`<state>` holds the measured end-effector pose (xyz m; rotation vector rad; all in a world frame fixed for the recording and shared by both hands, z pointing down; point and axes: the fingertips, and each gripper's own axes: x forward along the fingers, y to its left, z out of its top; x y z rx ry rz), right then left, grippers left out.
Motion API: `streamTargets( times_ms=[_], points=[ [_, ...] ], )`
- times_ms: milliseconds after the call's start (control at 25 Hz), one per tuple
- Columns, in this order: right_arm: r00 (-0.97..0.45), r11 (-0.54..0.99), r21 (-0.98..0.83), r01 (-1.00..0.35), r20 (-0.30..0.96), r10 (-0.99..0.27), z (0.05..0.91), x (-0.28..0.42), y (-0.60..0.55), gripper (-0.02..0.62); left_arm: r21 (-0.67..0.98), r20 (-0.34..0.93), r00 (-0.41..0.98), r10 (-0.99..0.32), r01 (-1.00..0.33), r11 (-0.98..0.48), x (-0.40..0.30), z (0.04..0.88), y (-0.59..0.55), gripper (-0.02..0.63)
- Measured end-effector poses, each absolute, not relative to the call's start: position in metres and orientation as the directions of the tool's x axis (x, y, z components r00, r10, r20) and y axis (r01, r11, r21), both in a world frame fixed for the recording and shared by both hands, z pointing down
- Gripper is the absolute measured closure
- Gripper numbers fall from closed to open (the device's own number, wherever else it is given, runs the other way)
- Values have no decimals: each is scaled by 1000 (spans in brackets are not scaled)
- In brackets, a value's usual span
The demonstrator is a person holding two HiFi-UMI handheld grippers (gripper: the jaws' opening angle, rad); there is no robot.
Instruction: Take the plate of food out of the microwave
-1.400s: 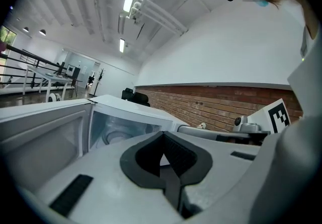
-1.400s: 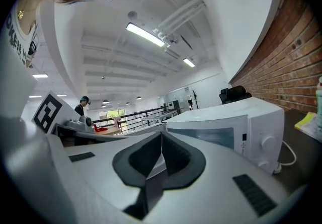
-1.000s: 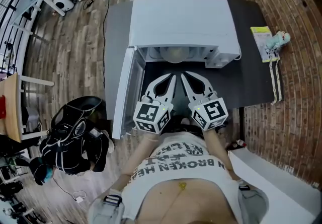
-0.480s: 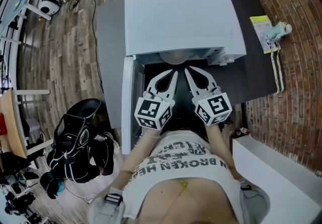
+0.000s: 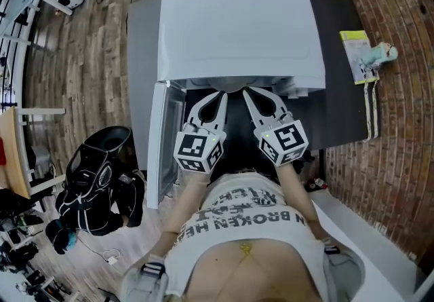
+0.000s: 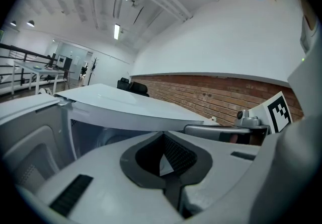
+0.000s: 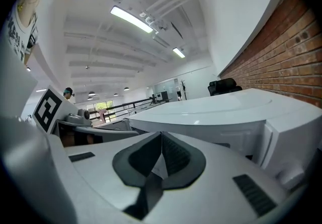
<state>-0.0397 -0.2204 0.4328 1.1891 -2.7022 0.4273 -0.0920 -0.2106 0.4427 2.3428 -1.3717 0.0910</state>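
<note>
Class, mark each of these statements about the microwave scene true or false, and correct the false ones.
1. The microwave has its door open. True.
2. The right gripper grips a plate. False: its jaws are shut with nothing between them.
3. The left gripper points toward the microwave's opening. True.
4. The microwave stands on the wooden floor. False: it stands on a dark table.
5. A black bag lies on the floor. True.

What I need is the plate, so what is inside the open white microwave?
Only a pale rounded edge shows at the opening of the white microwave, perhaps the plate; the microwave's top covers the rest of the cavity.
</note>
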Motion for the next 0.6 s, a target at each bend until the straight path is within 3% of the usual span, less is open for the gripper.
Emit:
streamTargets(
  times_ms=[600],
  points=[
    [-669,643,-202,-739,328,-667,471,-31,-247,586,295,344,427,-837,-895,-335,-103,475,-236,600]
  ],
)
